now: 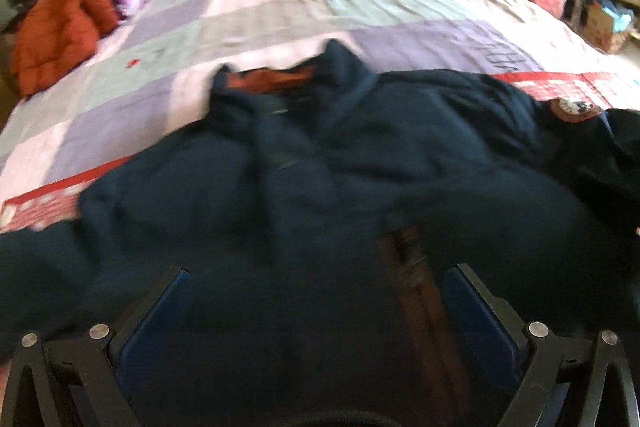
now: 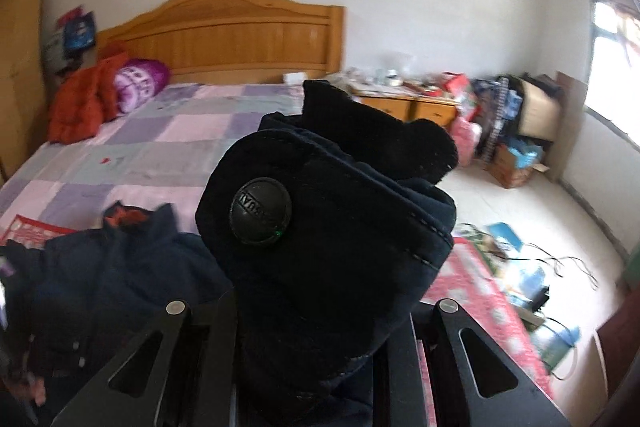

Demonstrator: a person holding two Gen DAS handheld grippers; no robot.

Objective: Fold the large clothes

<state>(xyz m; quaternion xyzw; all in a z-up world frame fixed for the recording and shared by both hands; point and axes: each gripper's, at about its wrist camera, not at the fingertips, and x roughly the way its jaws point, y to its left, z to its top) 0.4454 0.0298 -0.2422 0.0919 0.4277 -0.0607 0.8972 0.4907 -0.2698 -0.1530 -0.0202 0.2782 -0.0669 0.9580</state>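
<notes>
Between right tool [image 2: 320, 311] fingers, jacket cuff [image 2: 332, 227]

Navy, perhaps black, coat [image 1: 320, 167] on lilac-pink-grey patchwork quilt [image 1: 280, 15].

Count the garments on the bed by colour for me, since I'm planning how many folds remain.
Dark navy: 1, the jacket, its cuff clamped in the right gripper.
Orange-red: 1, the puffer coat near the headboard.
Total: 2.
</notes>
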